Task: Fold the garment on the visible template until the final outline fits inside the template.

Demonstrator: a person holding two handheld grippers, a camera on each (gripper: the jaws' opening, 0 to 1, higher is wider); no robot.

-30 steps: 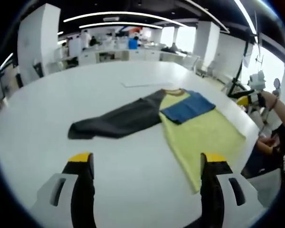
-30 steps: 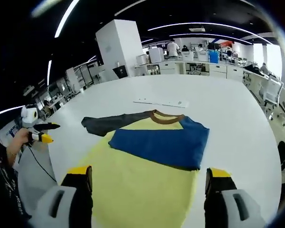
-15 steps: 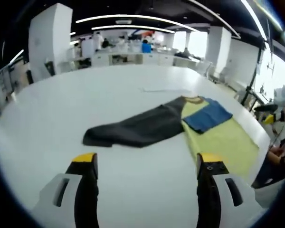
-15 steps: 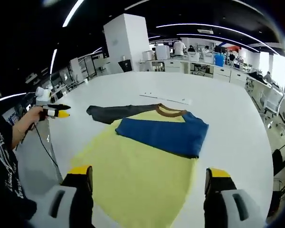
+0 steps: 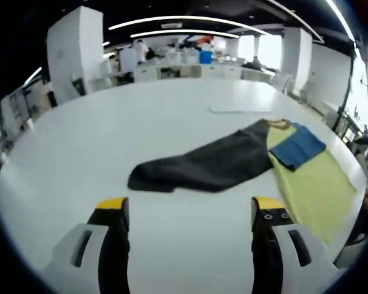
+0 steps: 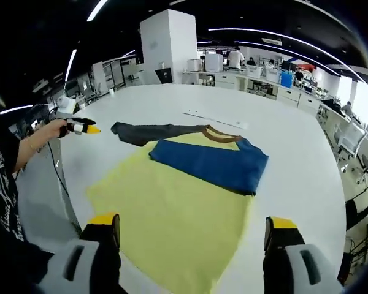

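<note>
A long-sleeved shirt lies flat on the white table (image 5: pixel 110 122). Its yellow body (image 6: pixel 172 214) spreads toward me in the right gripper view. The blue sleeve (image 6: pixel 211 164) is folded across the chest below the brown collar (image 6: pixel 219 135). The dark grey sleeve (image 5: pixel 202 165) stretches out to the side. My left gripper (image 5: pixel 190 211) is open above the table, short of the grey sleeve's cuff (image 5: pixel 148 180). My right gripper (image 6: pixel 192 228) is open over the yellow hem. The left gripper (image 6: pixel 80 127) also appears at the left of the right gripper view, held in a hand.
A thin white strip (image 6: pixel 214 119) lies on the table beyond the collar. The person's arm and dark sleeve (image 6: pixel 6 184) stand at the table's near left edge. Desks, a white pillar (image 6: pixel 168 43) and people are far behind.
The left gripper has swung left along the table, so the grey sleeve now sits centred ahead of it. The right gripper's view has shifted slightly. The shirt has not moved.
</note>
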